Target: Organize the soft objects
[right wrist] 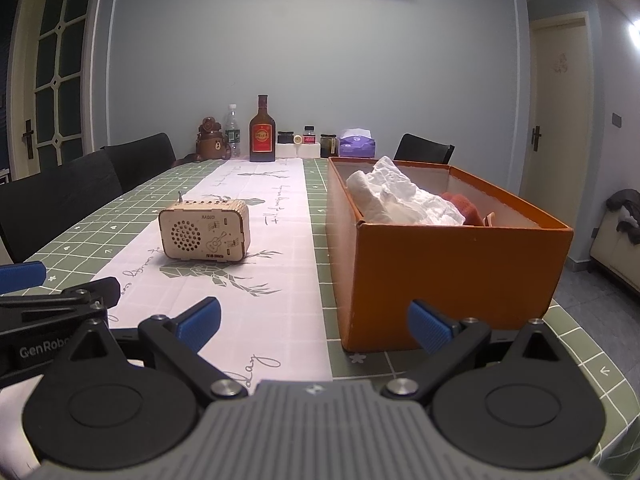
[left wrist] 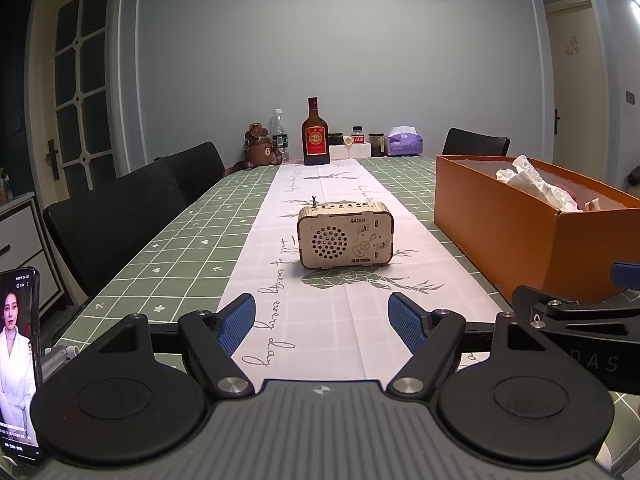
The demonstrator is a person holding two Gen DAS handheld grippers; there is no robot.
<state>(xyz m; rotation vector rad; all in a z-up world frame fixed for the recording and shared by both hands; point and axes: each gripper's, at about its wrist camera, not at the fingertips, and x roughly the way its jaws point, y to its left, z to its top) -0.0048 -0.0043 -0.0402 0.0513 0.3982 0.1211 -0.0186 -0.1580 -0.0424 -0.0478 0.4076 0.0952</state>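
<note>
Left gripper low over the near end of the table, blue pads spread wide with nothing between them, only the white runner beneath. Right gripper just beside it on the right, fingers likewise wide apart and empty, right pad in front of the near wall of the orange box. Inside that box, crumpled white cloth heaped toward the near left, with a reddish-brown soft piece just behind it on the right. Wooden radio upright on the runner, left of the box and well apart from both grippers. At the far end, against the wall: brown bottle, clear water bottle, bear-shaped flask, small jars and purple tissue pack. Black chairs along the left side. Phone propped at the near left edge, screen lit.
</note>
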